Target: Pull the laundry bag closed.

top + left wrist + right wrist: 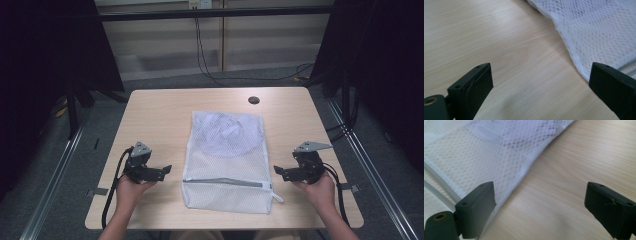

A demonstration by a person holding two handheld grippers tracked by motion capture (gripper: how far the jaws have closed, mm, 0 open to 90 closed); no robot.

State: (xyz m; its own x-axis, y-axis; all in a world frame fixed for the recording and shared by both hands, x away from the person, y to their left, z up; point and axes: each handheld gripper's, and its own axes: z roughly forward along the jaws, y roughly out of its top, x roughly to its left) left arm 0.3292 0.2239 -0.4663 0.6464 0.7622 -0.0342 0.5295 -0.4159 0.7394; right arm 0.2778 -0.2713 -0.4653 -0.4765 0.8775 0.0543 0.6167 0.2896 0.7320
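My left gripper (161, 170) and right gripper (281, 172) both gape wide with nothing between the jaws, low over the wooden table (160, 115). The white mesh laundry bag (227, 160) lies flat between them, zipper (225, 182) closed.

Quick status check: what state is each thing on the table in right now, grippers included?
Mesh bag: lying flat mid-table, something white inside at its far end.
Zipper: closed, as far as the high view shows.
Left gripper: open, empty, left of the bag.
Right gripper: open, empty, right of the bag.
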